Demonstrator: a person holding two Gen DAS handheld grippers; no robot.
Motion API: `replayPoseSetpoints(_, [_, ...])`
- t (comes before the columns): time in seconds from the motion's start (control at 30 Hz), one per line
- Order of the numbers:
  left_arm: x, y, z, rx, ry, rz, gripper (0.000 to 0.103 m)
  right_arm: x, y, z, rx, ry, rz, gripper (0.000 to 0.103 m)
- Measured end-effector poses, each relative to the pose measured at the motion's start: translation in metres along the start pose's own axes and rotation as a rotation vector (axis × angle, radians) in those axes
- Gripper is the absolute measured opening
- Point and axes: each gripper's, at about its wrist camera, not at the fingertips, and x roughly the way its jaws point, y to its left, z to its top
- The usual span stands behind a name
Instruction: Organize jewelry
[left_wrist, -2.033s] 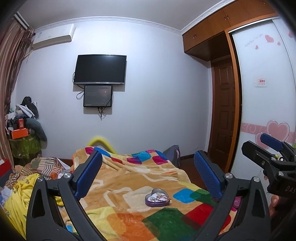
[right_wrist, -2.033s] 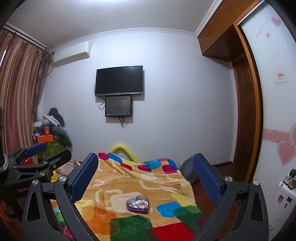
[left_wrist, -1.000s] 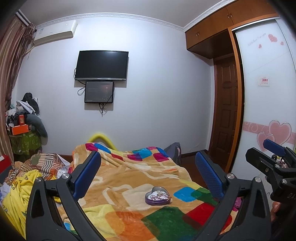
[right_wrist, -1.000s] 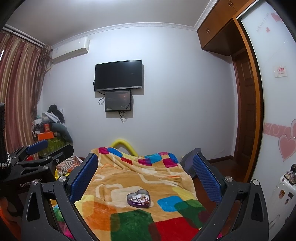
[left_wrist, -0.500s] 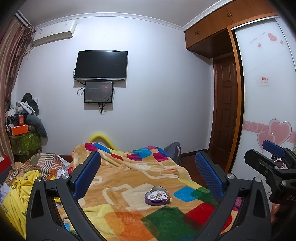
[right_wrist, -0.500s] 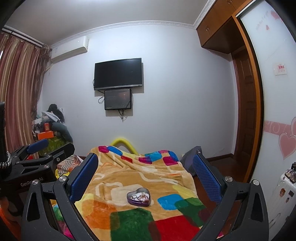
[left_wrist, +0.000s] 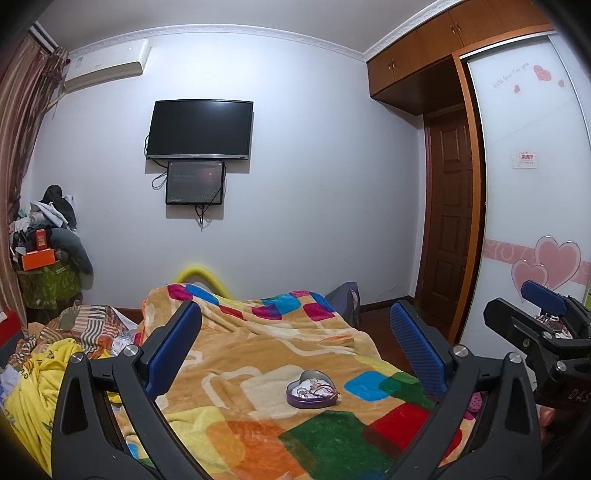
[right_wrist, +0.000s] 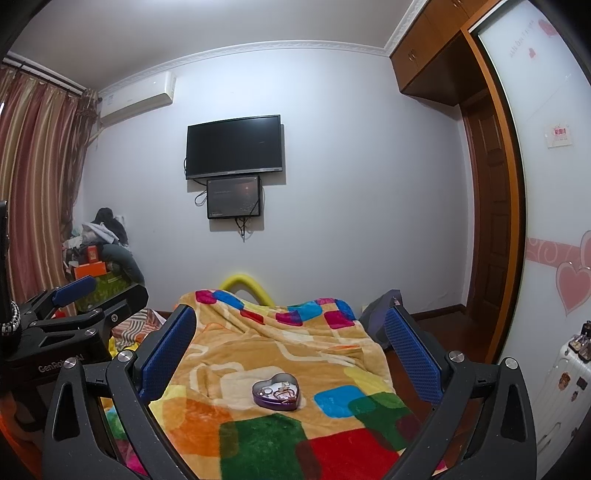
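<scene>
A purple heart-shaped tin (left_wrist: 311, 390) lies open on the colourful blanket (left_wrist: 258, 354) on the bed, with tangled jewelry inside. It also shows in the right wrist view (right_wrist: 276, 392). My left gripper (left_wrist: 295, 350) is open and empty, held above and short of the tin. My right gripper (right_wrist: 291, 349) is open and empty too, likewise short of the tin. The right gripper shows at the right edge of the left wrist view (left_wrist: 543, 314); the left gripper shows at the left of the right wrist view (right_wrist: 81, 295).
A TV (left_wrist: 200, 129) and a small screen hang on the far wall. A pile of clothes and boxes (left_wrist: 44, 251) stands at the left. Rumpled bedding (left_wrist: 44, 369) lies left of the blanket. A wardrobe door (left_wrist: 532, 221) and a white suitcase (right_wrist: 561, 387) are at the right.
Both views have shifted only slightly; the tin sits a little lower in the frames than two seconds ago. Both grippers stay open and empty.
</scene>
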Motion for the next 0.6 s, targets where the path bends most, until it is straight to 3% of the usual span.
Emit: replayPoseSetpoints(0.6, [-0.0013, -0.0022, 0.0017, 0.009, 0.0, -0.013, 0.103, 0.0017, -0.0026, -0.0023, 0.011, 0.007, -0.011, 0.102])
